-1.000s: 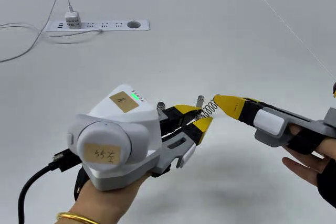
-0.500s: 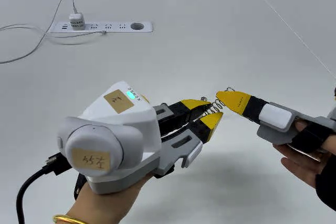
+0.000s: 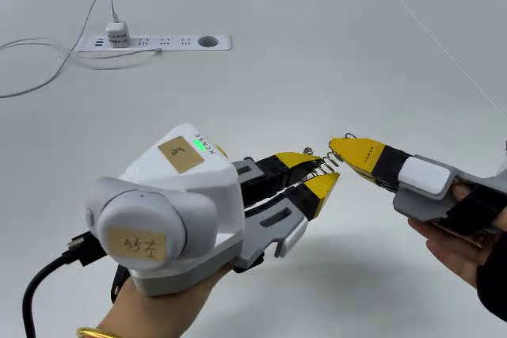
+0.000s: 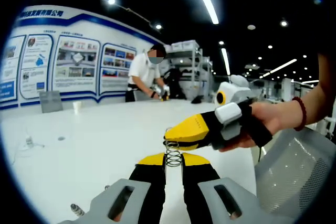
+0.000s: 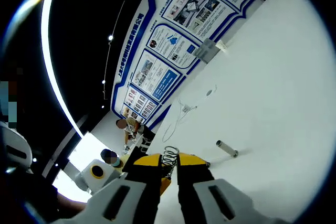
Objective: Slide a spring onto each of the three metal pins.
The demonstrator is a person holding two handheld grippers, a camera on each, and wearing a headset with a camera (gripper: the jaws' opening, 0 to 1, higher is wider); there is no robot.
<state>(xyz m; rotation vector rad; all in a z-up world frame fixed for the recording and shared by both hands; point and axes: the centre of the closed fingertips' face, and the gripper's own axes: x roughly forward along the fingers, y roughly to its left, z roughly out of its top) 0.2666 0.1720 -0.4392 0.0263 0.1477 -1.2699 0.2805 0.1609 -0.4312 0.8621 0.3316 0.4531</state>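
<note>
Left gripper and right gripper meet tip to tip, both clamped on the spring, its axis running straight between them; I'd push right toward left along it; loose pin lies beyond

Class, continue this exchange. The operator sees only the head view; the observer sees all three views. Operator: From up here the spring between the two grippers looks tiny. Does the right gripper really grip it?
Observer: Yes. In the right gripper view the spring sits between the jaw tips of the right gripper.
Operator: And its other end?
Observer: In the left gripper view it reaches the tips of the left gripper.
Operator: Any pins lying loose?
Observer: In the right gripper view one pin lies flat on the table, apart from the jaws.
</note>
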